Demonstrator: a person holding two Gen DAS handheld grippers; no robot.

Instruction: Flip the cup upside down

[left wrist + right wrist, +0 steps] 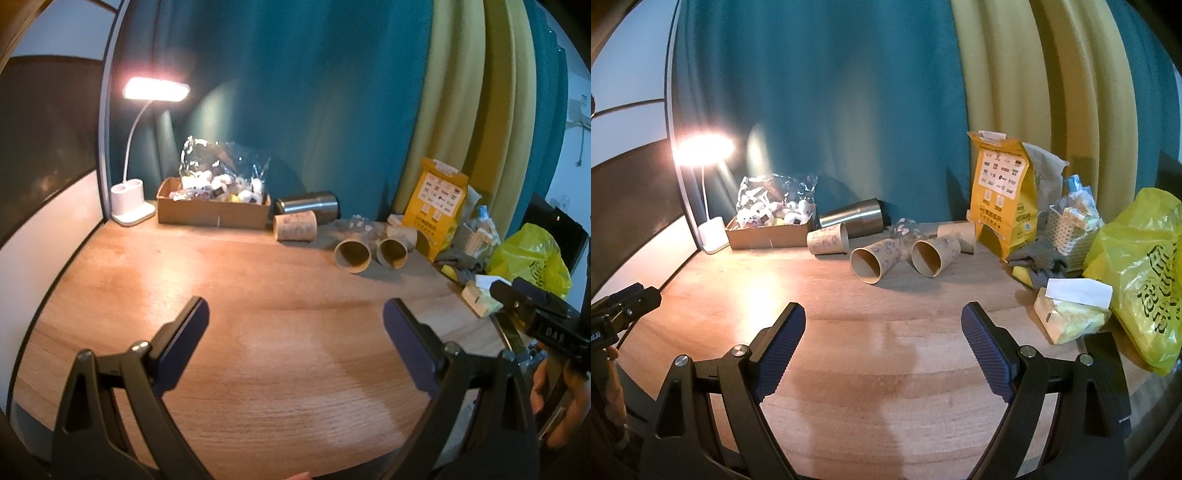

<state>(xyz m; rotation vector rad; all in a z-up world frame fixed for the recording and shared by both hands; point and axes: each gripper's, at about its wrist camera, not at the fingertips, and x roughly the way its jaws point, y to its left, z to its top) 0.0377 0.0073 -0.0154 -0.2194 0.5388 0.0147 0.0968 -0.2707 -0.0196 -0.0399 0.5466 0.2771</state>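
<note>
Teal and yellow curtains hang behind a wooden surface (886,332) that carries clutter along its far edge; we hold both tools low over its bare near part; the left tool (295,317) is released, its fingers spread wide with nothing between them, and the right tool (882,321) is likewise spread and grasping nothing.

Several paper cups lie on their sides toward the middle of the frame, well apart from both tools; in the right wrist view the left cup (873,260) and the right cup (934,254) lie side by side with their open mouths turned toward us and their bases pointing away toward the curtain; a third cup (827,238) lies crosswise beside a steel tumbler (853,218), and a fourth (956,232) sits against the yellow pouch (1001,192).

Which cup we mean to flip is not settled by the pictures; we judge the two facing us the likeliest. Their long axes run roughly along our line of approach, slightly splayed; they sit nearly dead ahead of the right tool, whereas in the left wrist view they fall right of centre; so we judge the right hand the nearer. A grip across the wall, then a turn until the mouth faces down, seems called for.
</note>
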